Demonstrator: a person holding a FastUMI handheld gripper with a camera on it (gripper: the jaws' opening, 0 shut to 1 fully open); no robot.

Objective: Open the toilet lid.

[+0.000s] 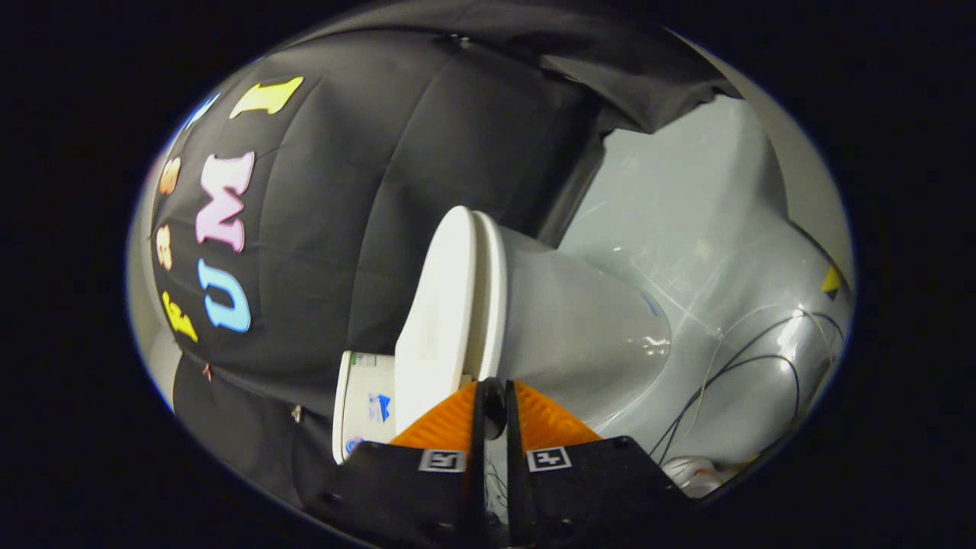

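Your tool (492, 393) has its fingers nearly together, gripping nothing, just short of the toilet lid (438, 320), which lies closed against the bowl (579, 328). Black cables (732, 374) trail over glossy grey floor (671, 198).

Seen from the camera riding on the hand-held gripper (492, 396), looking forward along its two nearly closed fingers (450, 423); rolled sideways, so that the white ceramic toilet (564, 320) lies tilted across the view; close to the closed white plastic toilet lid (438, 305), just ahead of the fingertips; beyond, black cloth booth wall (358, 191) and glossy grey floor (686, 213).
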